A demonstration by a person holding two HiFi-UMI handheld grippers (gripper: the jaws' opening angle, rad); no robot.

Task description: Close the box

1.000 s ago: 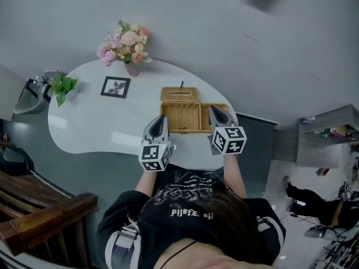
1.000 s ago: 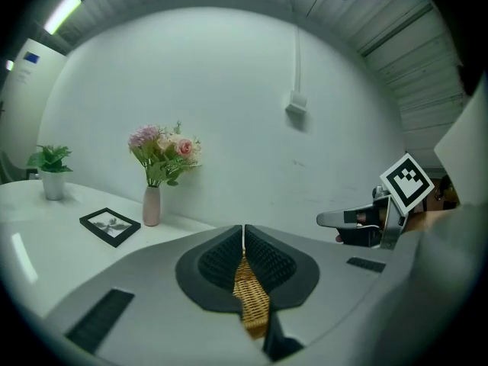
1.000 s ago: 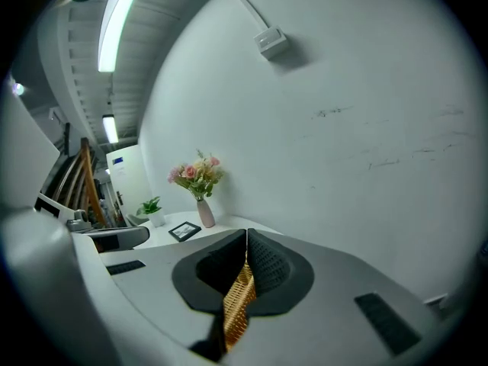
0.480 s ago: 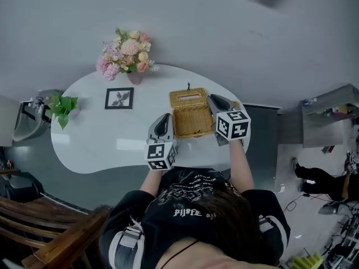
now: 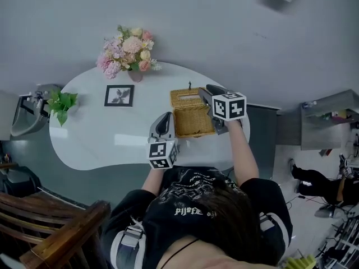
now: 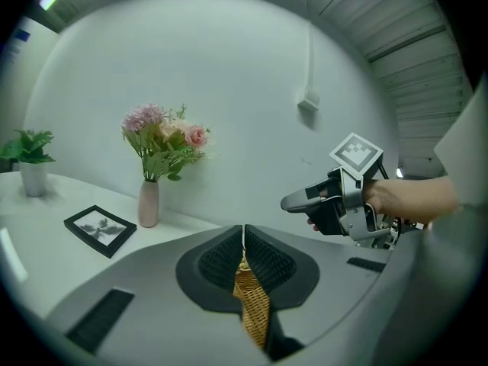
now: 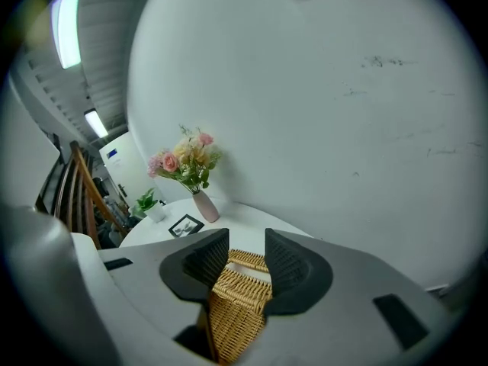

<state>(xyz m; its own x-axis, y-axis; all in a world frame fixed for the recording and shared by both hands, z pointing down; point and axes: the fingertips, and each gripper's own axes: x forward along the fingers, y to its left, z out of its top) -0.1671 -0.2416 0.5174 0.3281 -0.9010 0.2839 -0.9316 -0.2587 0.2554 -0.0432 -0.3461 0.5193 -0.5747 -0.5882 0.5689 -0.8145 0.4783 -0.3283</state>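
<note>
Wicker, tightly woven and honey-coloured, makes up the rectangular box [image 5: 193,122], which sits toward the 3 o'clock side of the white, glossy, kidney-shaped counter [image 5: 95,133]. From above we see a woven panel across its top. At its 12 o'clock edge is a narrower woven strip with a pale slot in it.

The left gripper [image 5: 165,119] lies at the box's 9 o'clock side. In its own view the dark ribbed fingers [image 6: 267,261] are pressed together on a thin woven edge of the box, which runs down out of the gap between them.

The right gripper [image 7: 245,242] reaches in from the box's 3 o'clock side and over its 1 o'clock corner. Its fingers [image 7: 202,261], black with the same fine ribbing, have just been opening and now stand wide apart. We see the basketwork through the gap, below them, with neither pad pressing on it.

At the counter's 11 o'clock edge stands a slim pink vase [image 5: 133,70] of soft pink, cream and lilac flowers [image 5: 126,46]. A square black picture frame [image 5: 119,95] lies flat at 10 o'clock, and a leafy green potted plant [image 5: 61,102] is at the 9 o'clock end. Behind it all is a smooth grey wall [image 5: 224,27].
</note>
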